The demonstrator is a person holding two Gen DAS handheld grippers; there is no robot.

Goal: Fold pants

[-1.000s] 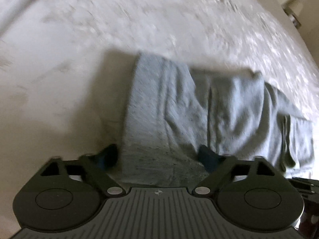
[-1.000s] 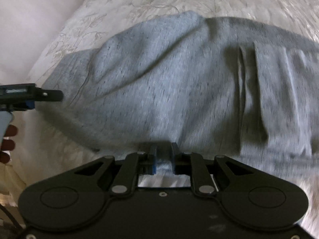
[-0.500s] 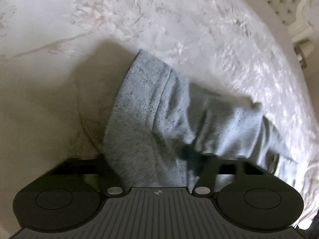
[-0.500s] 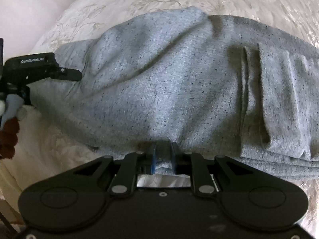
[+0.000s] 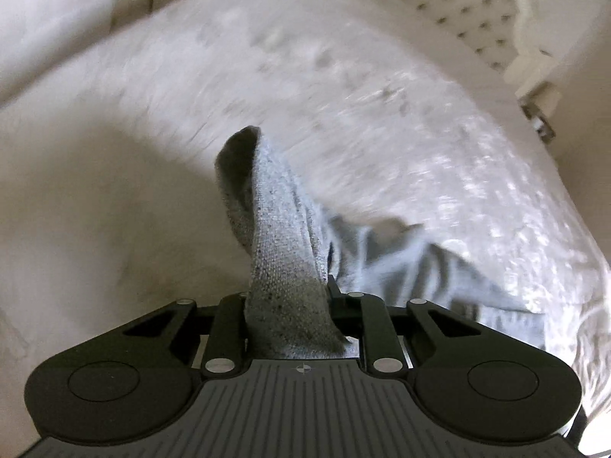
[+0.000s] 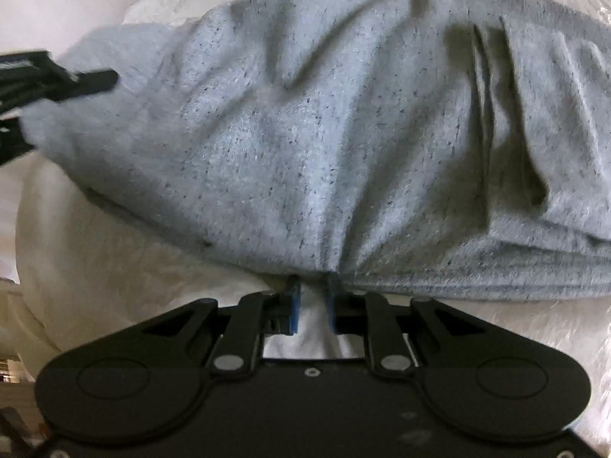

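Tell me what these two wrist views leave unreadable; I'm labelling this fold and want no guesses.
- Left wrist view: the left gripper is closing on bunched pants; the cloth covers its pads.
- Left wrist view: the bedspread pattern is lost to motion blur.
- Right wrist view: the pants' right end runs off the frame edge.
- Right wrist view: the right gripper meets the hem; the cloth's overhang hides how much is pinched.

I see pale grey pants [image 6: 305,133] flecked with dark specks on a cream bedspread [image 5: 95,210] with a faint floral pattern. My black right gripper [image 6: 312,301] has blue pads.
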